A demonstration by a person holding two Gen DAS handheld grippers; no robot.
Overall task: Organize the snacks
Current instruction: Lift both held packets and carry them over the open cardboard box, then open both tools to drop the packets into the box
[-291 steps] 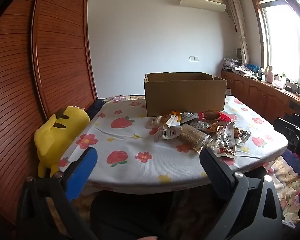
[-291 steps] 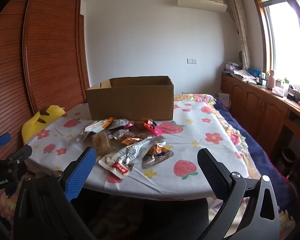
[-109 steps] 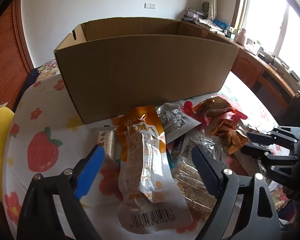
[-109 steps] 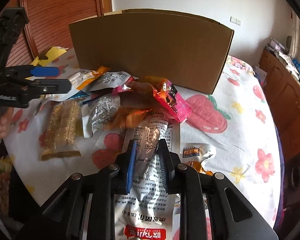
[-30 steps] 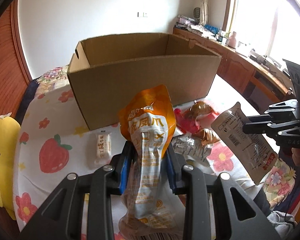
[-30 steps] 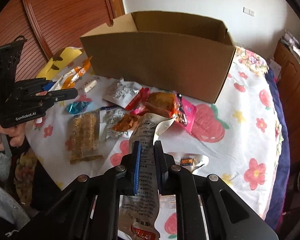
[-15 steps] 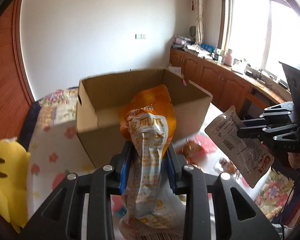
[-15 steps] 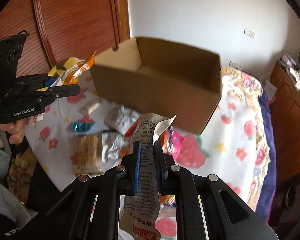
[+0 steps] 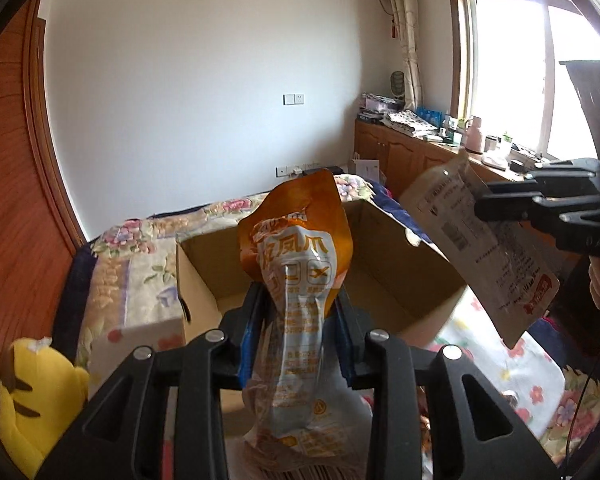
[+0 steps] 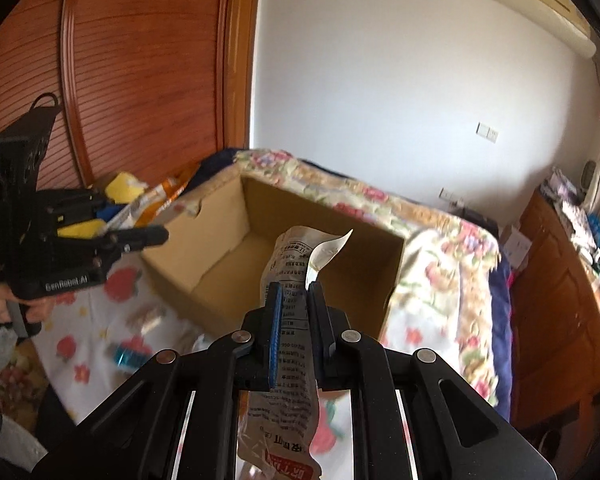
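Both gripped snack packets (image 9: pixel 300 320) now apparently overhang the box (image 9: pixel 400 280).

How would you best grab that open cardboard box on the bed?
Probably by the top edge of a side wall of the box, coming down from above: it stands upright with its top open, so the thin rim is exposed, while the broad flat walls are too wide.

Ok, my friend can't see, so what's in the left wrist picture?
The left gripper holds an orange and white snack pouch upright between its fingers, just in front of an open cardboard box. At right, the right gripper holds a pale snack packet over the box's corner; a yellow plush toy sits low at left.
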